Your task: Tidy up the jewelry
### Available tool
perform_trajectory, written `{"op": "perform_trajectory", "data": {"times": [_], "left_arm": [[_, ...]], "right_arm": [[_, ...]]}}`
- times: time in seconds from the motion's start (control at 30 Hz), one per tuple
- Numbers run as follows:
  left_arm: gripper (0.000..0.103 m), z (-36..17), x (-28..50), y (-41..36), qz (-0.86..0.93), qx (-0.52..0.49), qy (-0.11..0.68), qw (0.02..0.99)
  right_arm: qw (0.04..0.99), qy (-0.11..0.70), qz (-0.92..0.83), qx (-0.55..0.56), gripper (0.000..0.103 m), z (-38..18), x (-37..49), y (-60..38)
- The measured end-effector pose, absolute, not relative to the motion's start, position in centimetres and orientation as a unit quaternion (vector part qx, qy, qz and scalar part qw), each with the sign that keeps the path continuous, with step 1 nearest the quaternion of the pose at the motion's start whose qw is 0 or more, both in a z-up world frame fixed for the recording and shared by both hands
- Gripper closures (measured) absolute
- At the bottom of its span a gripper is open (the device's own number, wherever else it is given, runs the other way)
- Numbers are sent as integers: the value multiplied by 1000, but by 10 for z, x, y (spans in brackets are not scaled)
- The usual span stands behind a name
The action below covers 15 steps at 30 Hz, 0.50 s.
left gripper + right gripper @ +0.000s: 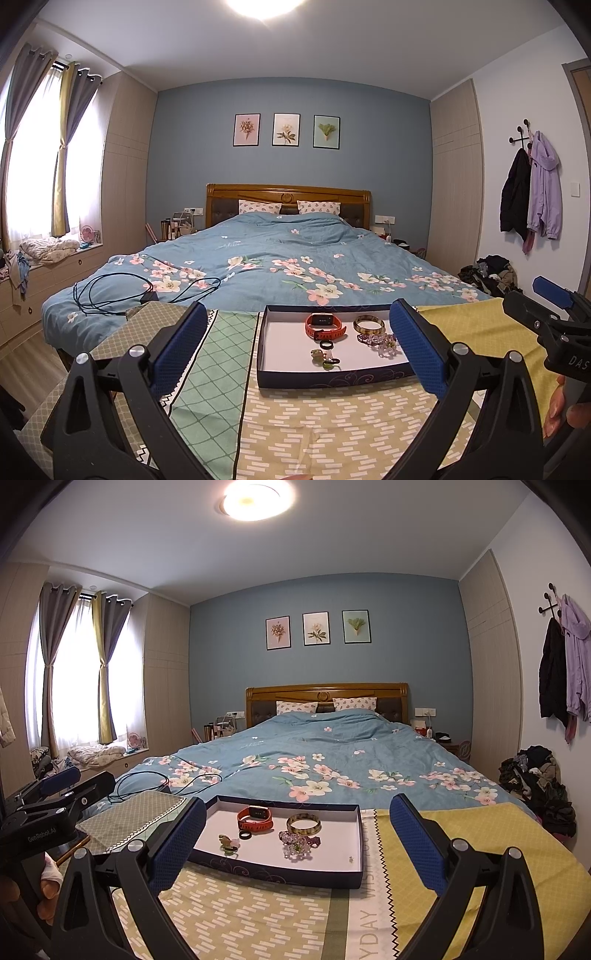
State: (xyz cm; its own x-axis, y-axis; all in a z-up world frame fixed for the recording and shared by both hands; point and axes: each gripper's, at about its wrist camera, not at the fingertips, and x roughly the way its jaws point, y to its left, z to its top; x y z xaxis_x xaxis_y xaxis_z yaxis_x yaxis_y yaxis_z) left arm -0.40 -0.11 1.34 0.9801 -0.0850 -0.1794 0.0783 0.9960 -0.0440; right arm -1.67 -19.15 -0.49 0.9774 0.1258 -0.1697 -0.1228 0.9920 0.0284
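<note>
A: Status on the jewellery?

B: From my feeds, all of it lies inside the shallow dark-blue cardboard tray with the white floor [354, 845], on the patchwork-cloth worktop [258, 915] at the foot of the bed. Loose in one cluster, so this fits either a collected lot or one awaiting sorting; I can't call it.

A: Pieces?

B: Orange rubbery-strapped smartwatch [255, 818] at 12 o'clock of the cluster. Glossy amber-and-green rigid bangle [303, 824] at 2. Small black smooth ring [245, 835] at centre. Faceted purple-and-clear bead bracelets [298, 843], heaped, at 4. Small green-and-pink trinkets [229, 843] at 8; shape too small to tell.

A: Grippers?

B: Left hand-held gripper [299, 343] and right hand-held gripper [299, 840]: both spread wide, textured blue pads, nothing held, hanging short of the tray.
</note>
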Motion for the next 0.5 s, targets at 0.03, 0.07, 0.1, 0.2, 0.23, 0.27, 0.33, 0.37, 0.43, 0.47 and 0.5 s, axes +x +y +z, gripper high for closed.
{"op": "perform_trajectory", "data": {"times": [0.03, 0.07, 0.1, 0.2, 0.23, 0.27, 0.33, 0.37, 0.43, 0.47, 0.5], "left_arm": [[6, 14, -5, 1, -41, -18, 90, 995], [6, 13, -4, -1, -41, -18, 90, 995], [6, 13, -4, -1, -41, -19, 90, 995], [6, 14, -5, 0, -40, -18, 91, 995], [6, 14, -5, 1, -40, -18, 90, 995], [6, 13, -4, -1, -41, -19, 91, 995], [6, 13, -5, 0, -41, -19, 91, 995], [6, 13, -6, 0, -41, -19, 90, 995], [6, 13, -5, 0, -41, -19, 91, 995], [6, 12, -5, 0, -41, -19, 91, 995], [6, 13, -6, 1, -41, -19, 92, 995]], "right_arm": [[994, 86, 62, 9, 7, -5, -17, -192], [994, 85, 62, 9, 7, -5, -17, -191], [994, 85, 62, 9, 7, -5, -17, -191], [994, 86, 62, 9, 7, -5, -17, -191], [994, 86, 62, 9, 7, -5, -17, -191], [994, 87, 62, 9, 7, -5, -16, -191], [994, 87, 62, 8, 7, -6, -17, -191], [994, 88, 62, 8, 7, -6, -17, -191], [994, 87, 62, 9, 7, -6, -17, -191], [994, 87, 62, 9, 7, -6, -17, -191], [994, 87, 62, 9, 7, -7, -17, -190]]}}
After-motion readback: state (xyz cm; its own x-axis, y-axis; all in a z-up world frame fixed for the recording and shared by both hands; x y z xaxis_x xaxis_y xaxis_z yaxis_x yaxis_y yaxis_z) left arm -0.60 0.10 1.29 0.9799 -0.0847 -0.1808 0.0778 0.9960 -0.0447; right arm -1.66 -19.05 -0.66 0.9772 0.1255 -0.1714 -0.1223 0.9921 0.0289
